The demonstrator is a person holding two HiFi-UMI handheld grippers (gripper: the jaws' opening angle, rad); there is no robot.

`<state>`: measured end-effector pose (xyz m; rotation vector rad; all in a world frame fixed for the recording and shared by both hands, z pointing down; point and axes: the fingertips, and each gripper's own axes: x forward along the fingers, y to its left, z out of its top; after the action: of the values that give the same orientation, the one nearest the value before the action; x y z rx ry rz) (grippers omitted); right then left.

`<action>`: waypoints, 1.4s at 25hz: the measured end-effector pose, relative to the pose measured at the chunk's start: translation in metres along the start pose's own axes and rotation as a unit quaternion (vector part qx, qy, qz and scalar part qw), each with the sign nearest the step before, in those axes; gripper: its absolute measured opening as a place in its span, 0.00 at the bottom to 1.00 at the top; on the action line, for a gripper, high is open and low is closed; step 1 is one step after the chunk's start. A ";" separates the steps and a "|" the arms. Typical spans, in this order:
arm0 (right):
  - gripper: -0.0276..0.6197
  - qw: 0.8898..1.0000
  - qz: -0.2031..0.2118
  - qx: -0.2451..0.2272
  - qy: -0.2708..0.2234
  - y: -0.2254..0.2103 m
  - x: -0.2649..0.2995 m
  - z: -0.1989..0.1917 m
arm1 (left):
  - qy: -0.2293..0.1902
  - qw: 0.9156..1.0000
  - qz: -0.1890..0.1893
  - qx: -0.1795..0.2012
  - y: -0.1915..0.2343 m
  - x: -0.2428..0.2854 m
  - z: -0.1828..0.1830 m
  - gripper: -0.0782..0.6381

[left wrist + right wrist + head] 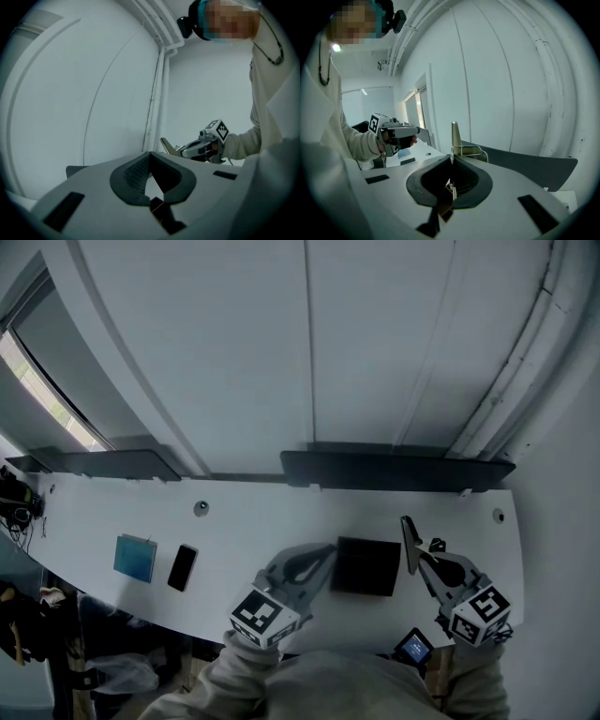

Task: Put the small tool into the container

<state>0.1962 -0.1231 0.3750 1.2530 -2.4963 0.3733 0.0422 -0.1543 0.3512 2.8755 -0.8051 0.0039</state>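
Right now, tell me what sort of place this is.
Probably an office or lab workroom: a long white desk against a plain white wall, a phone on it, and a window at the left.

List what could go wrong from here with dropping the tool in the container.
The thin metal tool is pinched only at its lower end in the right claw and stands tall, so it may pivot or slip. The left claw, shut beside the black container, might nudge it.
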 end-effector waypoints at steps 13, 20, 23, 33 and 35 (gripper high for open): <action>0.08 1.000 0.012 -0.016 0.015 0.006 0.013 -0.001 | 0.015 1.000 0.015 0.010 0.005 -0.001 -0.006 0.10; 0.08 0.999 0.009 -0.014 0.027 0.002 0.016 -0.011 | 0.029 0.999 0.012 0.031 -0.006 0.006 -0.015 0.10; 0.08 0.999 0.011 -0.017 0.035 0.001 0.019 -0.014 | 0.031 0.999 0.004 0.024 -0.007 0.007 -0.018 0.10; 0.08 0.997 0.013 -0.033 0.068 -0.005 0.034 -0.025 | 0.030 0.999 0.006 0.009 -0.003 -0.005 -0.023 0.10; 0.08 0.996 0.013 -0.042 0.079 -0.006 0.038 -0.031 | 0.033 0.999 0.007 0.011 -0.003 -0.007 -0.026 0.10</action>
<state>0.1847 -0.1432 0.4187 1.1139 -2.3708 0.3559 0.0386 -0.1443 0.3761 2.8739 -0.8178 0.1090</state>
